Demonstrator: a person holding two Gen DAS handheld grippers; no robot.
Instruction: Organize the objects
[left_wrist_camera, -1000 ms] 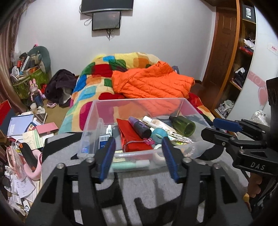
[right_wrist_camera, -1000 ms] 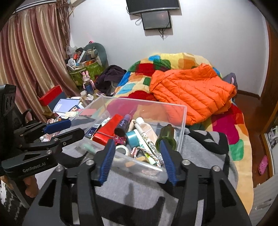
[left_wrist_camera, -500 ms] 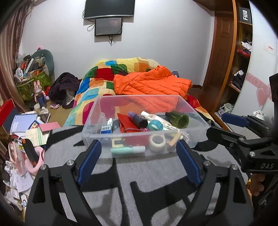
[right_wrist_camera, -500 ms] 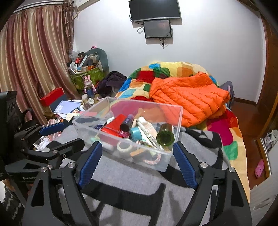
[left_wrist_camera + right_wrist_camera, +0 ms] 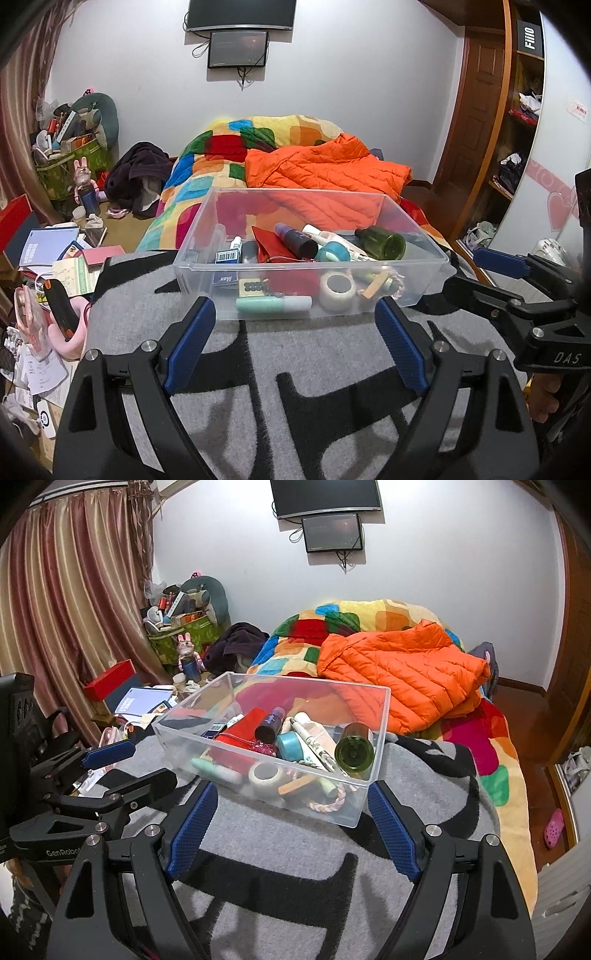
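A clear plastic bin [image 5: 207, 221] [image 5: 384, 716] rests on the grey and black blanket [image 5: 295, 387]. Inside lie a green glass bottle [image 5: 382, 243] [image 5: 354, 751], a tape roll [image 5: 337, 291], a red pouch [image 5: 267, 247], a dark bottle with a purple cap [image 5: 295, 240], a mint tube [image 5: 273, 303] and several other small items. My left gripper [image 5: 293, 301] [image 5: 153, 760] stands open just short of the bin's near wall, touching nothing. My right gripper [image 5: 291, 788] [image 5: 465, 273] is open in front of the bin's right near corner, also empty.
An orange puffer jacket [image 5: 402, 679] lies on a colourful quilt [image 5: 221, 155] behind the bin. Books, papers and a red box [image 5: 109, 679] clutter the floor at the left. A wooden wardrobe [image 5: 517, 129] stands to the right, and the bed's edge drops off there.
Both grippers have opened wide and drawn back from the bin's near wall. The bin now sits free on the blanket, farther from both cameras.
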